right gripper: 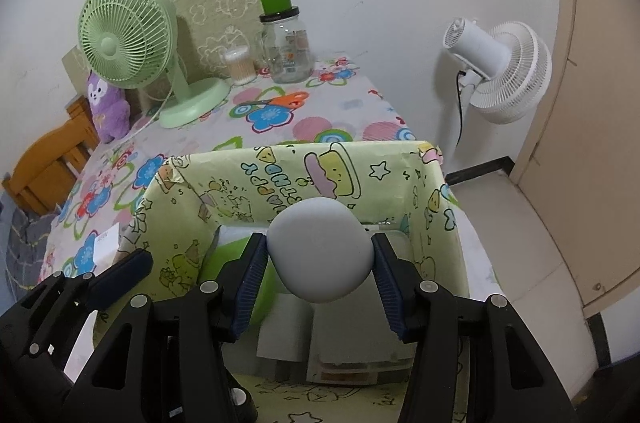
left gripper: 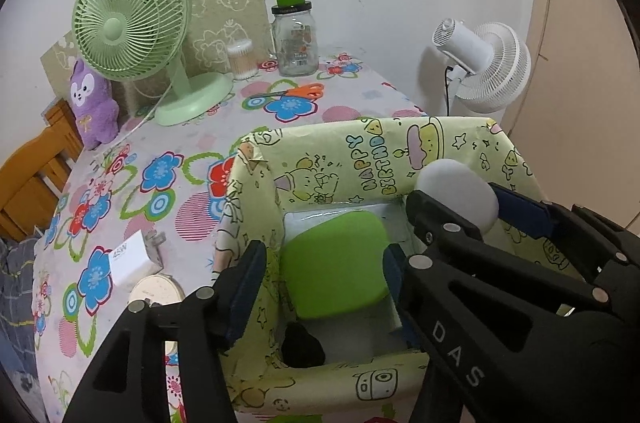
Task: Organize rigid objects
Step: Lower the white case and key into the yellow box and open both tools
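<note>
Box [left gripper: 460, 143] lettered "HAPPY BIRTHDAY" at bench's [left gripper: 168, 127] near edge, left tongs [left gripper: 326, 269] apart around green pad [left gripper: 336, 263], right tongs [right gripper: 320, 267] clamped on white ball [right gripper: 320, 251].

Left gripper [left gripper: 326, 275] angled down, fingers apart; right gripper [right gripper: 320, 271] angled down, fingers clamped.

The rounded green plastic object [left gripper: 335, 263] is sitting inside the paper-wrapped cardboard box [left gripper: 400, 147], between the left gripper [left gripper: 325, 273] jaws. The smooth white egg-shaped object [right gripper: 320, 249] is sitting between the right gripper [right gripper: 320, 281] jaws, above that box.
</note>
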`<act>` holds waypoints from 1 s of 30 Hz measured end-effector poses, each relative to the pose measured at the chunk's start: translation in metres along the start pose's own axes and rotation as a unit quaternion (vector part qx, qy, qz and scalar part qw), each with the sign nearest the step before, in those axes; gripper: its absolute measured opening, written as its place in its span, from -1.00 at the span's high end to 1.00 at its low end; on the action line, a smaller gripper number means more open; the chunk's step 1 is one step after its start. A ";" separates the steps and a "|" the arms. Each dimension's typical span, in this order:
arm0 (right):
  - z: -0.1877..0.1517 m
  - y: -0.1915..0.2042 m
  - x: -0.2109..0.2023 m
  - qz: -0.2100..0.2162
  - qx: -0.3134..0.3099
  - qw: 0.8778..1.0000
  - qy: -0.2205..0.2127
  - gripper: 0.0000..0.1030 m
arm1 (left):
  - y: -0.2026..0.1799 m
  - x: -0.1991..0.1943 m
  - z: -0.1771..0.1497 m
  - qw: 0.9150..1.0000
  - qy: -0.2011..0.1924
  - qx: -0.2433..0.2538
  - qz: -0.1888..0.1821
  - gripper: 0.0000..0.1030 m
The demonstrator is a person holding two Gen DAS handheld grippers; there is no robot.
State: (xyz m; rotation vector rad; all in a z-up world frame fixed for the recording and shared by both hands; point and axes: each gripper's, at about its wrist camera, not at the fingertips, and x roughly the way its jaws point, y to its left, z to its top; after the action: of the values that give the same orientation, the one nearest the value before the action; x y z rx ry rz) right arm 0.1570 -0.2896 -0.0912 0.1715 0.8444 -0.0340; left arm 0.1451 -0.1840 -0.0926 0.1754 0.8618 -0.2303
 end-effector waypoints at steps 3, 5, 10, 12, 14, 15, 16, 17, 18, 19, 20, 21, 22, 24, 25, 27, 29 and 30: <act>0.000 -0.001 0.000 -0.003 0.000 1.000 0.000 -0.10 | -0.001 0.001 0.000 1.000 0.001 0.003 -0.006 -0.33; -0.001 -0.001 -0.001 -0.007 0.000 1.000 0.001 -0.12 | -0.001 0.001 0.000 1.000 0.003 0.005 -0.008 -0.36; -0.003 -0.003 -0.010 -0.008 0.007 1.000 -0.005 -0.38 | -0.004 -0.007 -0.001 1.000 -0.002 0.015 -0.014 -0.55; -0.004 -0.002 -0.015 -0.009 0.008 1.000 -0.008 -0.42 | -0.005 -0.012 -0.003 1.000 -0.006 0.019 -0.016 -0.55; -0.006 -0.002 -0.020 -0.010 0.008 1.000 -0.013 -0.47 | -0.005 -0.017 -0.006 1.000 -0.010 0.020 -0.019 -0.56; -0.008 -0.002 -0.023 -0.011 0.008 1.000 -0.015 -0.51 | -0.005 -0.020 -0.006 1.000 -0.012 0.021 -0.018 -0.58; -0.009 -0.001 -0.027 -0.012 0.008 1.000 -0.018 -0.52 | -0.005 -0.023 -0.007 0.999 -0.015 0.022 -0.018 -0.59; -0.010 0.000 -0.031 -0.012 0.008 1.000 -0.021 -0.55 | -0.004 -0.026 -0.008 0.999 -0.018 0.023 -0.018 -0.61; -0.011 0.001 -0.033 -0.014 0.008 1.000 -0.023 -0.59 | -0.004 -0.030 -0.009 0.999 -0.022 0.024 -0.018 -0.63; -0.012 0.002 -0.037 -0.016 0.008 0.999 -0.027 -0.60 | -0.003 -0.032 -0.010 0.999 -0.024 0.024 -0.018 -0.65; -0.013 0.003 -0.040 -0.017 0.007 0.999 -0.029 -0.61 | -0.002 -0.034 -0.011 0.999 -0.025 0.024 -0.018 -0.66; -0.014 0.005 -0.042 -0.019 0.007 0.999 -0.032 -0.63 | -0.001 -0.037 -0.012 0.999 -0.027 0.023 -0.020 -0.68; -0.015 0.007 -0.046 -0.021 0.006 0.999 -0.034 -0.64 | 0.001 -0.039 -0.013 0.999 -0.027 0.022 -0.020 -0.70; -0.017 0.011 -0.050 -0.022 0.004 0.999 -0.038 -0.66 | 0.004 -0.044 -0.016 0.999 -0.031 0.021 -0.020 -0.72; -0.018 0.014 -0.053 -0.022 0.003 0.999 -0.040 -0.66 | 0.006 -0.046 -0.017 0.999 -0.033 0.020 -0.019 -0.72; -0.019 0.020 -0.057 -0.022 0.000 0.999 -0.042 -0.67 | 0.010 -0.051 -0.019 0.999 -0.037 0.019 -0.017 -0.73; -0.021 0.024 -0.060 -0.020 -0.003 0.999 -0.045 -0.67 | 0.015 -0.055 -0.021 0.999 -0.039 0.016 -0.016 -0.74; -0.021 0.028 -0.061 -0.019 -0.004 0.999 -0.045 -0.67 | 0.018 -0.057 -0.023 0.999 -0.041 0.015 -0.015 -0.75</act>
State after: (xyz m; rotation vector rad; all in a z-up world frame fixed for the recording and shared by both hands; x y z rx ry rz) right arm 0.1032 -0.2611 -0.0556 0.1443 0.7573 -0.0735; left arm 0.0976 -0.1535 -0.0620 0.1799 0.7810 -0.2772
